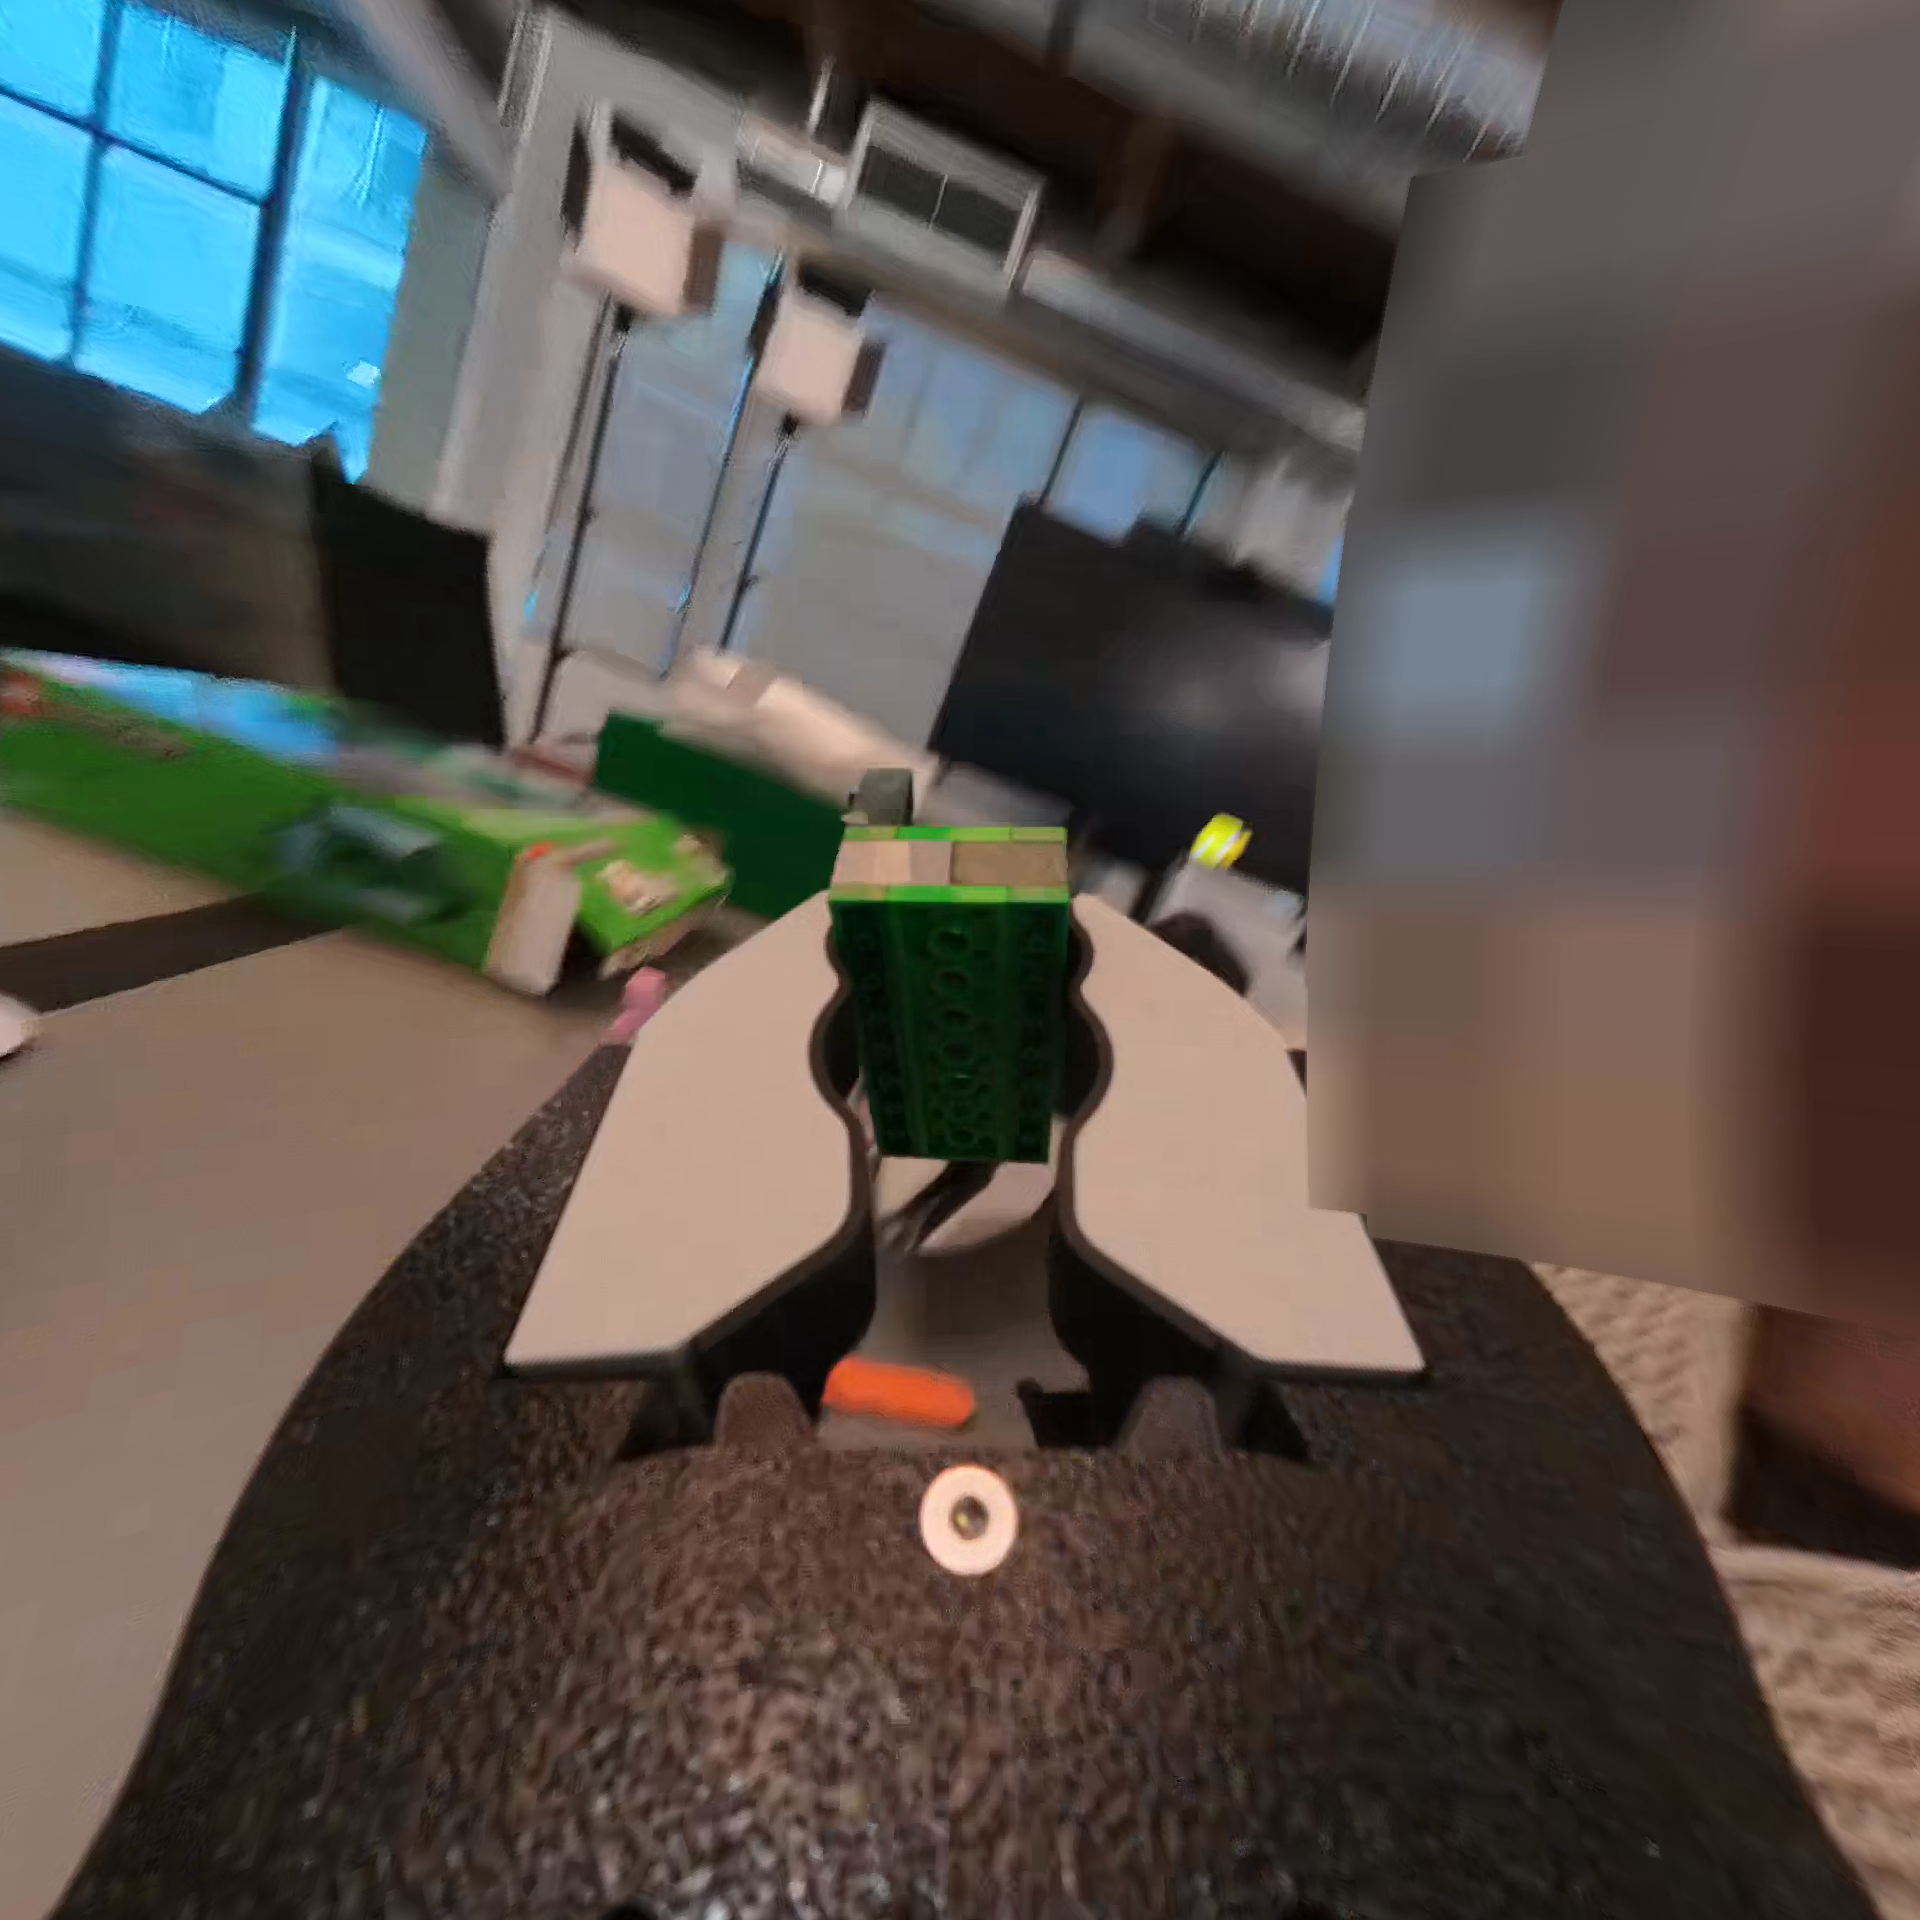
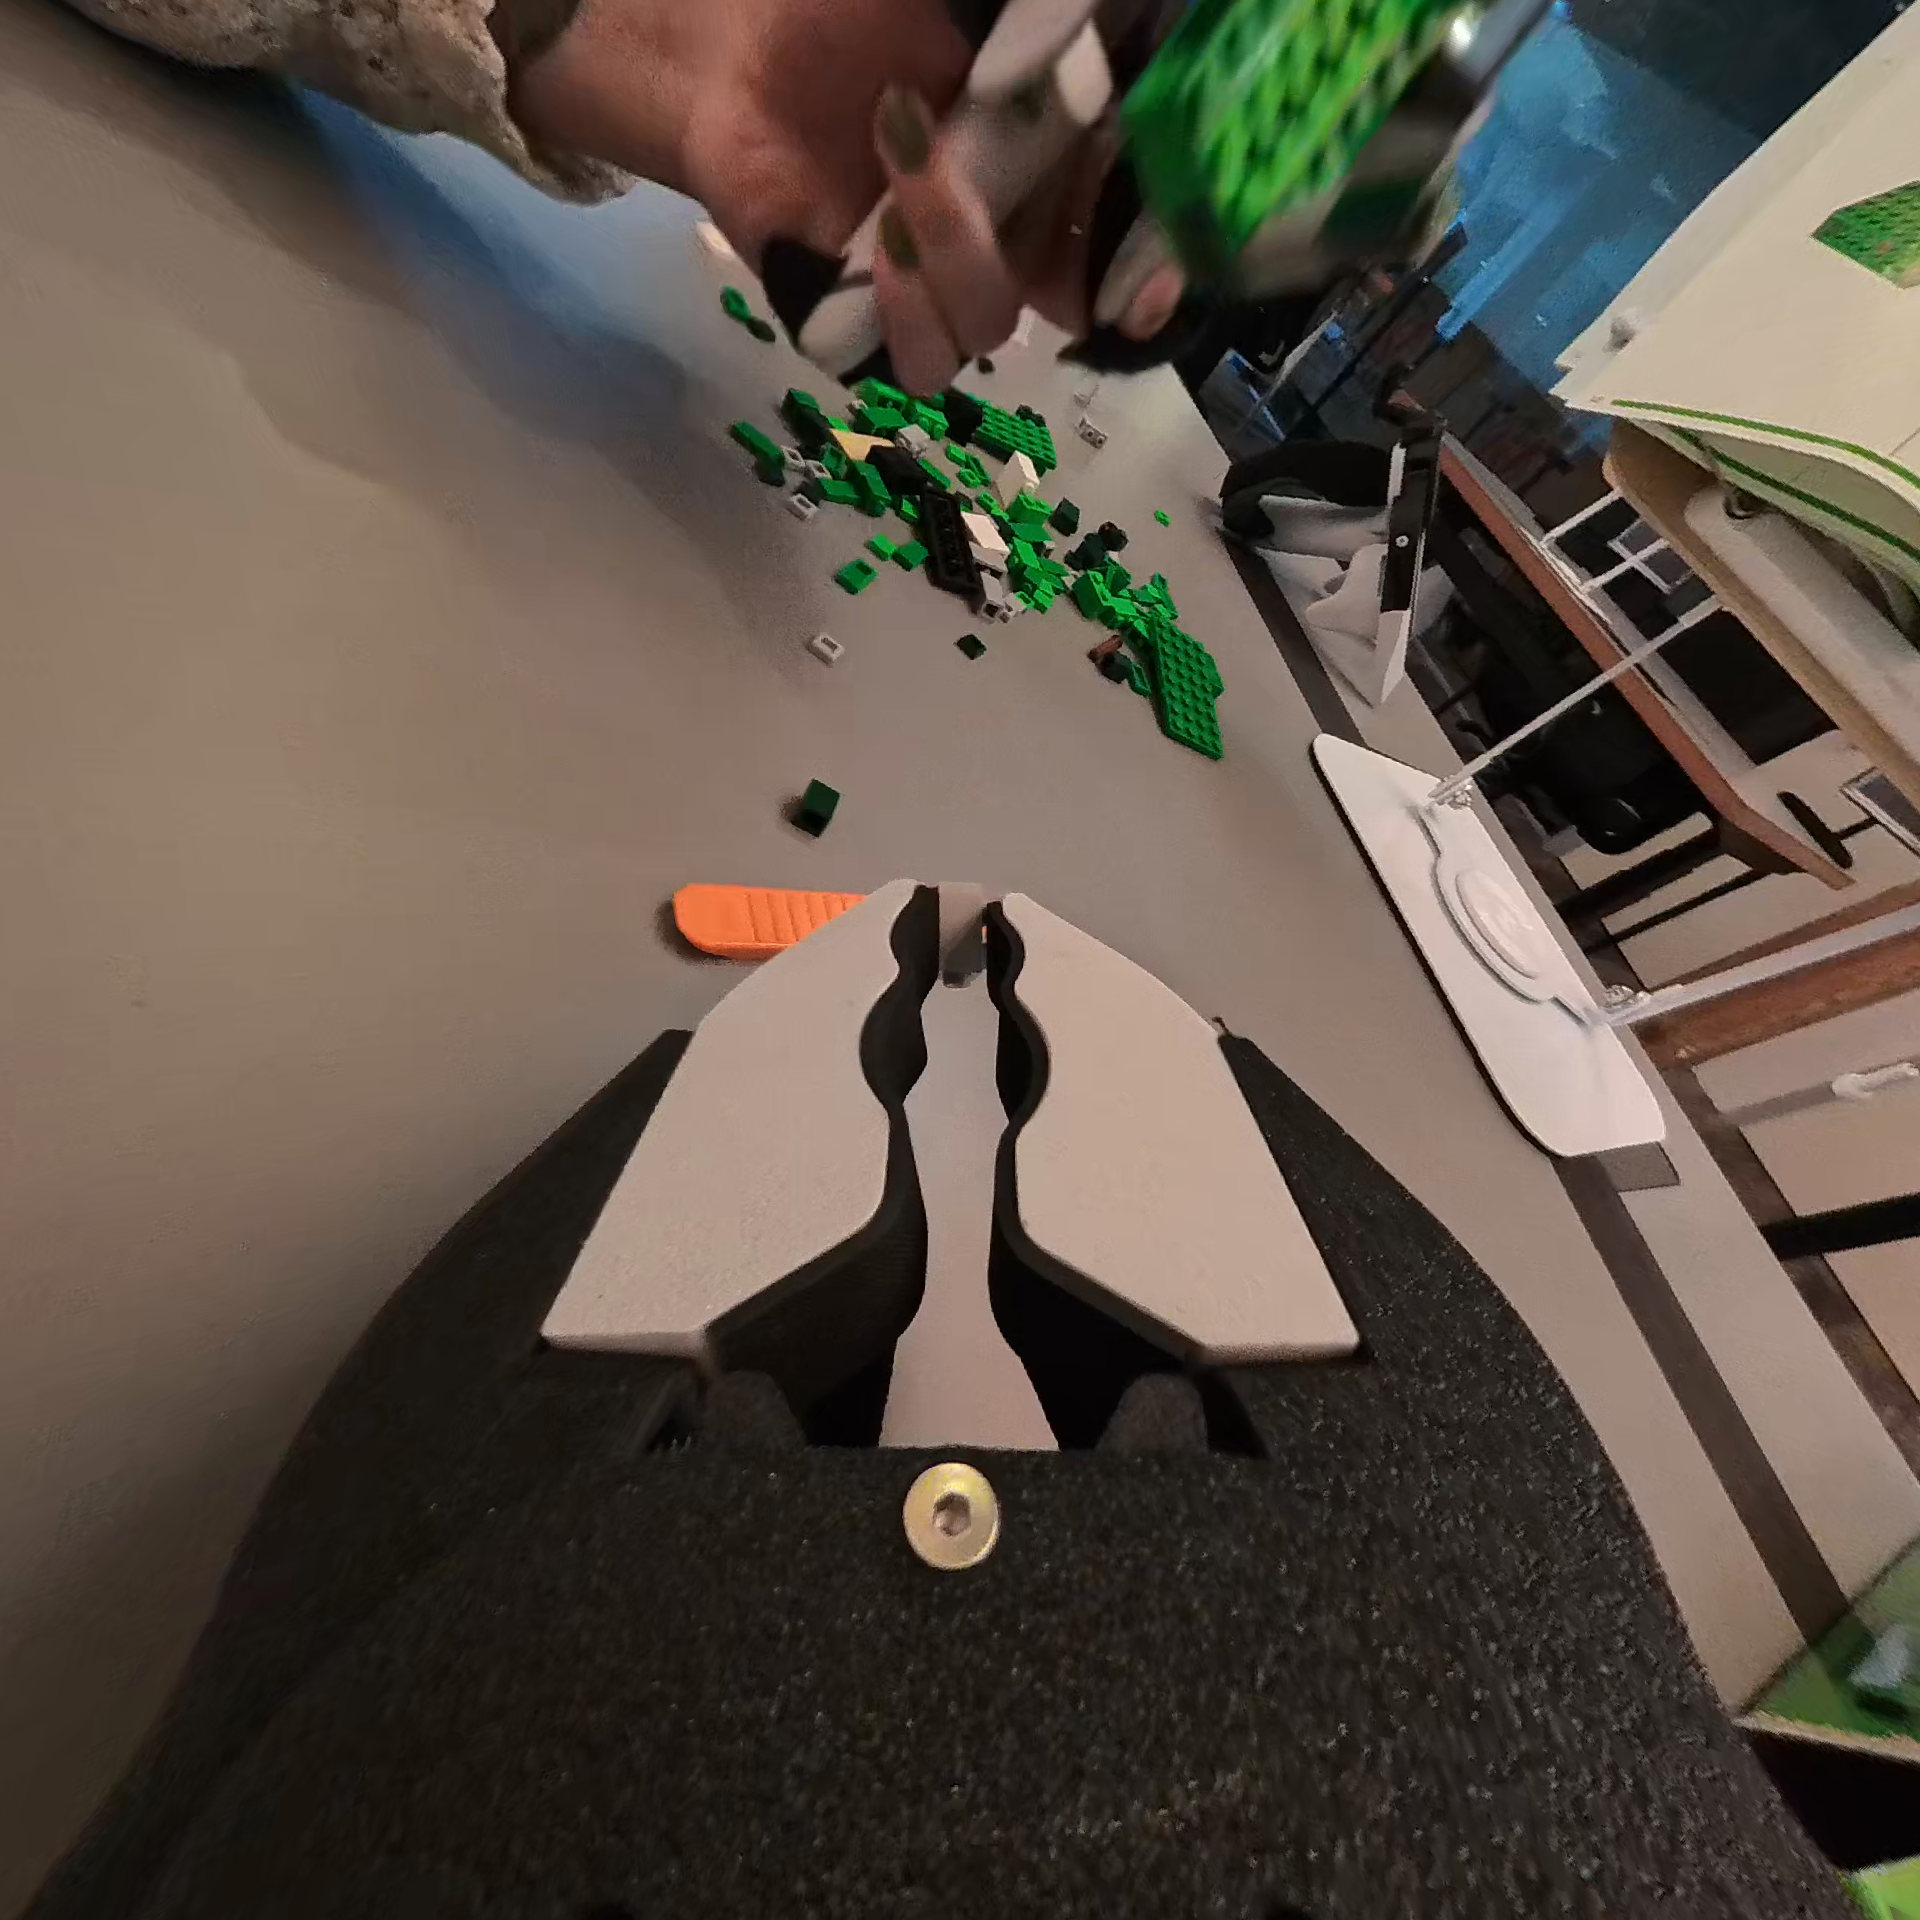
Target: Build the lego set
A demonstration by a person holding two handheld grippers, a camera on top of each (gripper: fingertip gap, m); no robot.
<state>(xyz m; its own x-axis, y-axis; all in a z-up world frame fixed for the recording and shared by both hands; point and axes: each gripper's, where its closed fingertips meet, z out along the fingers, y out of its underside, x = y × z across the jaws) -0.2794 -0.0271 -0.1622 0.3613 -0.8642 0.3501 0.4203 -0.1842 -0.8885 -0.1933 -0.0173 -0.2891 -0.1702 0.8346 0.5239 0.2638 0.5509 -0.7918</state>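
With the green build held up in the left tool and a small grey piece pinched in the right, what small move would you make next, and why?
Probably bring the right tool up toward the green build. The left tool holds it clear of the table, while the right grips a small grey piece low by the orange separator, apart from it.

- The right gripper [image 2: 961, 920] pinches a small grey brick [image 2: 962, 940] between its fingertips, above the grey table [image 2: 312, 727].
- An orange brick separator [image 2: 758, 920] lies flat on the table just left of the fingertips.
- A lone dark green brick [image 2: 816, 806] sits beyond it.
- Farther off lies a pile of loose bricks [image 2: 977, 520], mostly green.
- At the top, blurred, a hand [image 2: 831, 156] holds the left gripper [image 2: 1101, 239], clamped on a green assembly [image 2: 1278, 135].
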